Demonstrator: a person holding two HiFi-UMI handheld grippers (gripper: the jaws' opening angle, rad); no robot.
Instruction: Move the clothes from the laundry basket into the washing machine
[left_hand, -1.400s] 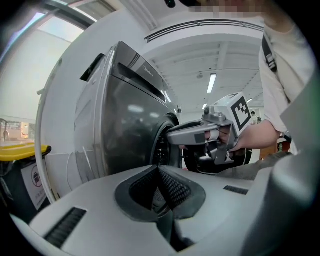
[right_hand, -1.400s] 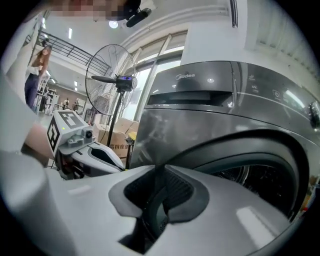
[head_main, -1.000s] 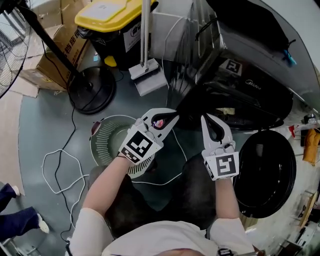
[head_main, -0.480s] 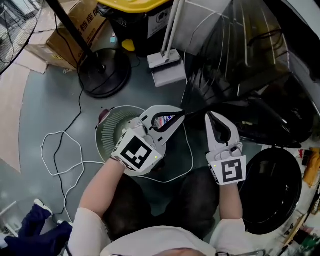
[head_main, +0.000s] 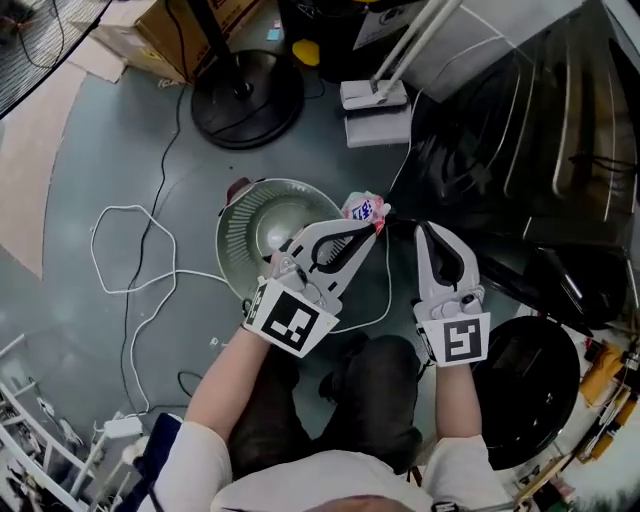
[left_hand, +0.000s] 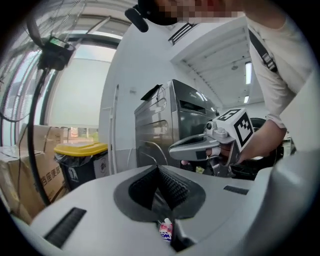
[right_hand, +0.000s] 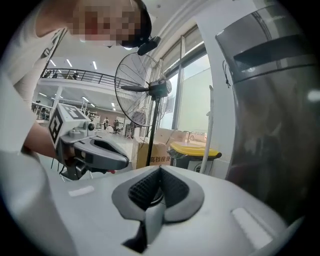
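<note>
Moved: both grippers swung left since a second ago, toward the basket.
Laundry basket (head_main: 250, 225): white, round, on the floor at centre left.
Left gripper (head_main: 372, 222): over the basket's right rim, jaws together, pinching a small pink-and-white scrap (head_main: 362, 208).
Right gripper (head_main: 426, 230): jaws pressed together, just beside the left.
Washing machine (head_main: 525, 390): round dark opening at lower right, apart from the scrap.

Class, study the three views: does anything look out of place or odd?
A loose white cable lies in loops on the floor beside the laundry basket, a likely trip hazard. A small pink-and-white label sits pinched in the shut left gripper.
</note>
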